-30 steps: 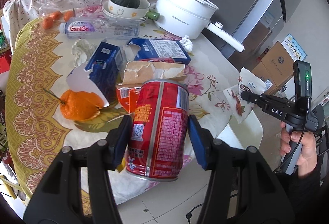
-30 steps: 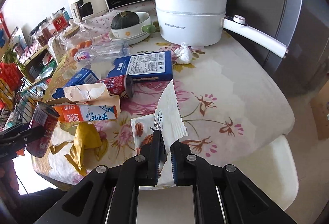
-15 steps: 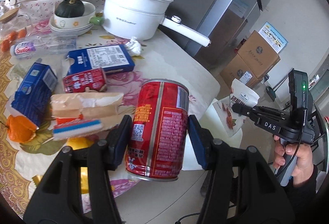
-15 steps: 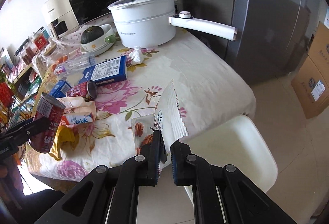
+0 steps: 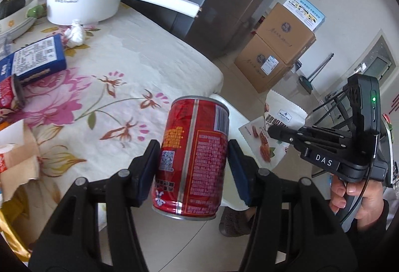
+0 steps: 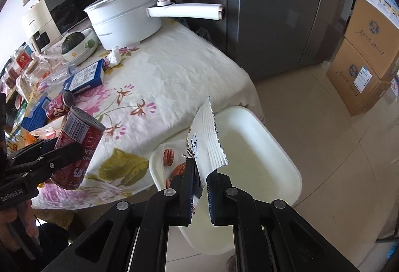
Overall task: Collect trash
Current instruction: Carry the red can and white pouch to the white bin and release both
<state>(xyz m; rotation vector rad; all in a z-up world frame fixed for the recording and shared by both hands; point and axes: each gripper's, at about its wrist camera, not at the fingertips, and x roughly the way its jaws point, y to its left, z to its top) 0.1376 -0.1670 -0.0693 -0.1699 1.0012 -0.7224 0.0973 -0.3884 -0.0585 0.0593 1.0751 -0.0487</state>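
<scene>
While we are carrying both pieces clear of the floral worktop (image 5: pixel 154 52), the left gripper (image 5: pixel 193 164) is clamping the stiff, slick red metal can (image 5: pixel 194 157) mid-body, and the right gripper (image 6: pixel 200 187) is pinching the light, crinkly white snack pouch (image 6: pixel 208 144) at its lower edge, above the white chair (image 6: pixel 261 147).

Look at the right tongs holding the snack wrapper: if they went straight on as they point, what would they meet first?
Probably the white chair seat just beyond the snack wrapper held by the right tongs; depth is unclear.
</scene>
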